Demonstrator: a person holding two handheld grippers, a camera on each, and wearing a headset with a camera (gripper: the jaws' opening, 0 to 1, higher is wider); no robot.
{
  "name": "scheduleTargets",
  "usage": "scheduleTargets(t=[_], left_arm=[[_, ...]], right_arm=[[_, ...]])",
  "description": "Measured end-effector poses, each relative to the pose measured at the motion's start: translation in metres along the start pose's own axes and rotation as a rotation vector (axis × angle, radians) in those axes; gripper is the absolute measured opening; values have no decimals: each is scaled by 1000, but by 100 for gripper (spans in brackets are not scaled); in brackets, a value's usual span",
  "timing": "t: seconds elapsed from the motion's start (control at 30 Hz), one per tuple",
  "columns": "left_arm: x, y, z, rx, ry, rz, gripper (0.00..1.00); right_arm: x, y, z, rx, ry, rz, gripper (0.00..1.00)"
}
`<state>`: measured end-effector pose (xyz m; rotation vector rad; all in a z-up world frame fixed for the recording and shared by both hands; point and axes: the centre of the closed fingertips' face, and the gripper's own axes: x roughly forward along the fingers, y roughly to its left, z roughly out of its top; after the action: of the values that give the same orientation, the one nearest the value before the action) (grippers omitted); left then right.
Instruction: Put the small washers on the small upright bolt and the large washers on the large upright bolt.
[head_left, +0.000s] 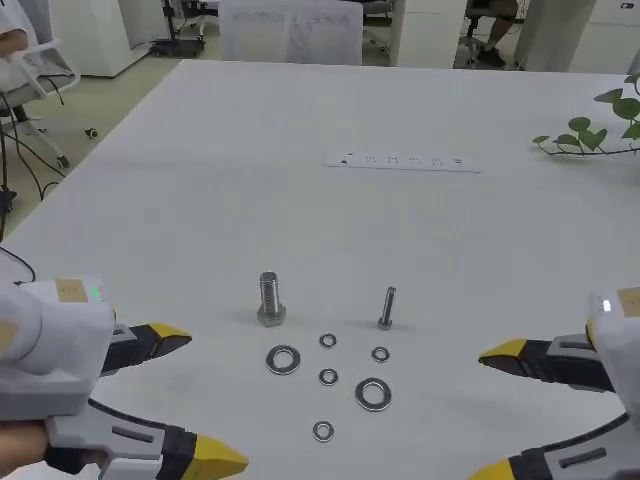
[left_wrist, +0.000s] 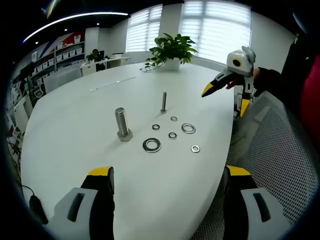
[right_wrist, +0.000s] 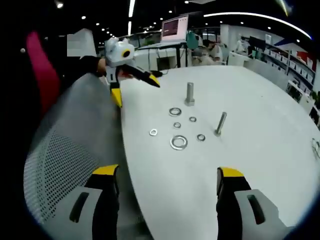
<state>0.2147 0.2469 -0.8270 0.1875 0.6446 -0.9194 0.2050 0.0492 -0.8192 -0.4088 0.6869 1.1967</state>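
Since none of the washers are on a bolt yet, everything's just lying loose on the white counter (head_left: 300, 210). The big bolt (head_left: 270, 299) stands head-down on the left, and the small bolt (head_left: 388, 307) stands upright to its right, a clear gap between them. One large washer (head_left: 283, 359) lies flat just in front of the big bolt, and the other large washer (head_left: 373, 393) is closer to the small bolt. Four small washers (head_left: 328, 341) are dotted between and around those two, flat and not touching each other. The left gripper (head_left: 212, 400) and right gripper (head_left: 482, 412) hover either side of the pile at the near edge, both spread wide with nothing in them. Further back there's a power strip (head_left: 403, 161) on the counter and a leafy plant (head_left: 600, 130) at the far right.
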Motion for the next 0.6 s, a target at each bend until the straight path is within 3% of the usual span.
scheduleTargets(t=[0.6], left_arm=[[0,-1,0,3,0,-5,90]], right_arm=[[2,1,4,-18,15,15,80]])
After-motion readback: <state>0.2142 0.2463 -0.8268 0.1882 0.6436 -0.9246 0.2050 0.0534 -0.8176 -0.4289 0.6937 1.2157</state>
